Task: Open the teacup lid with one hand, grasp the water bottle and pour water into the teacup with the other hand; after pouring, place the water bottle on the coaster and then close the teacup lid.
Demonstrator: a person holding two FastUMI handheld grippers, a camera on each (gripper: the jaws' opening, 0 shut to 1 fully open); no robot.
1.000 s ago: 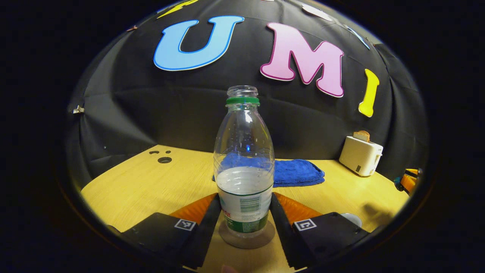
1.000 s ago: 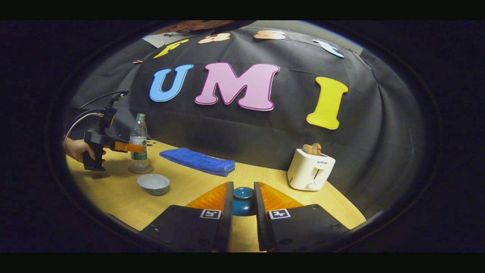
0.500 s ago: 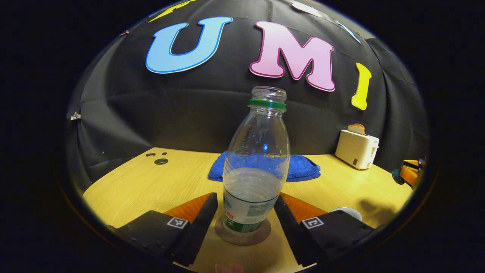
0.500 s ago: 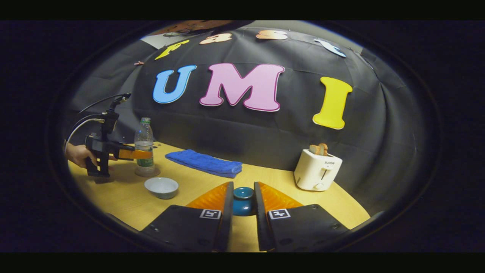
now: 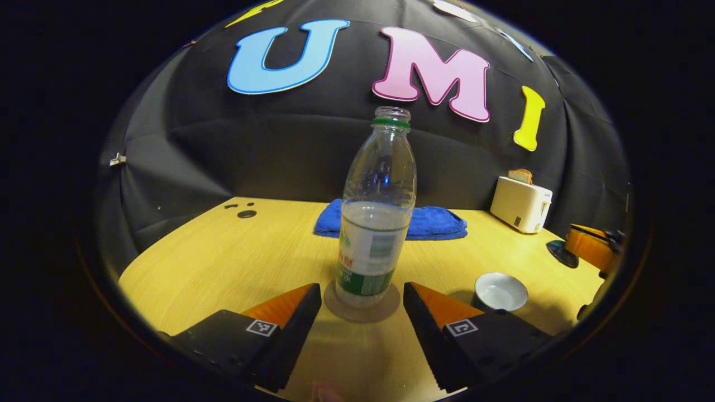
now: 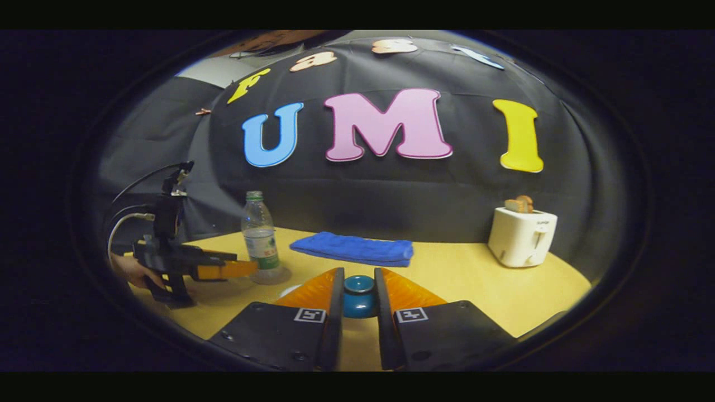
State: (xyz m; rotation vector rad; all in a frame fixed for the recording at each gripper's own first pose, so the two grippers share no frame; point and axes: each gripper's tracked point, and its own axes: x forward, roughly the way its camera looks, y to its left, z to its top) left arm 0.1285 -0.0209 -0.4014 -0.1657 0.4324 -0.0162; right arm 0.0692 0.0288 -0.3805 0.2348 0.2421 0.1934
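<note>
The clear water bottle, uncapped and partly full, stands upright on the round brown coaster. My left gripper is open just short of it, fingers apart from the bottle. The pale teacup sits open to the right. At the far right, the right gripper holds the dark blue lid off the table. In the right gripper view, my right gripper is shut on the teacup lid. The bottle and the left gripper, held by a hand, are at the left.
A folded blue towel lies behind the bottle by the wall. A white toaster with bread stands at the back right. The wooden table has small holes at its far left corner. The towel and toaster are ahead of the right gripper.
My left gripper has let go of the bottle, opened and backed away, leaving it on the coaster. The right gripper, still holding the lid, has turned left.
</note>
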